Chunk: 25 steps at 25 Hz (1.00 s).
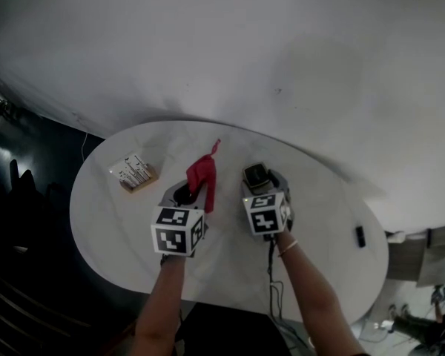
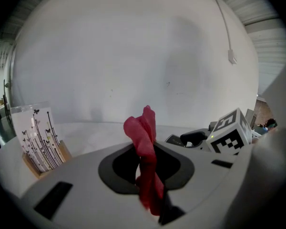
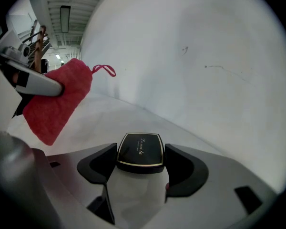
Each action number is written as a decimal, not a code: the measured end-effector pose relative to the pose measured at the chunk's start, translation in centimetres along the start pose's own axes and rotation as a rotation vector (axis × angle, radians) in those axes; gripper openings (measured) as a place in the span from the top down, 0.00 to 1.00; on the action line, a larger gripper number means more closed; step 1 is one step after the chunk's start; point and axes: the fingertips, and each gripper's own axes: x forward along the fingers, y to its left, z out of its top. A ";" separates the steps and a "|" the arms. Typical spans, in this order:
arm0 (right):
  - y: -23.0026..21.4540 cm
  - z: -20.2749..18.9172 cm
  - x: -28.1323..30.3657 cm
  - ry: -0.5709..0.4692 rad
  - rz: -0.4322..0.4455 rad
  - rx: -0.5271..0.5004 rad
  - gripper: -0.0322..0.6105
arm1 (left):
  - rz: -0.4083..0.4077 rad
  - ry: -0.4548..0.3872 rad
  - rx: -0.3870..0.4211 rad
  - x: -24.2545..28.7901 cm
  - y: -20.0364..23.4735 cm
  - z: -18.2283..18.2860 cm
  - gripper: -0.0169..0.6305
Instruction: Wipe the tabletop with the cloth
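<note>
Your left gripper (image 2: 148, 168) has its jaws clamped on the red cloth (image 2: 145, 142), held up apparently clear of the tabletop (image 1: 322, 225), so wiping looks unstarted: lower it flat next, minding the black case (image 3: 140, 150) pinched in your right gripper (image 3: 142, 165) and the card stand (image 2: 38, 140) left of the left jaws.
</note>
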 end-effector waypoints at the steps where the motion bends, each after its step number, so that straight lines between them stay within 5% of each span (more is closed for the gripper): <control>1: 0.0 -0.1 0.1 0.006 0.002 -0.008 0.48 | 0.003 0.002 -0.003 0.0 0.2 0.0 0.88; 18: -0.2 -0.4 0.4 -0.030 0.051 0.050 0.48 | -0.005 0.037 -0.002 0.8 0.5 -0.9 0.88; 25: -0.6 2.5 -3.0 -0.141 0.066 0.081 0.48 | -0.006 0.013 0.007 0.5 0.0 -0.2 0.88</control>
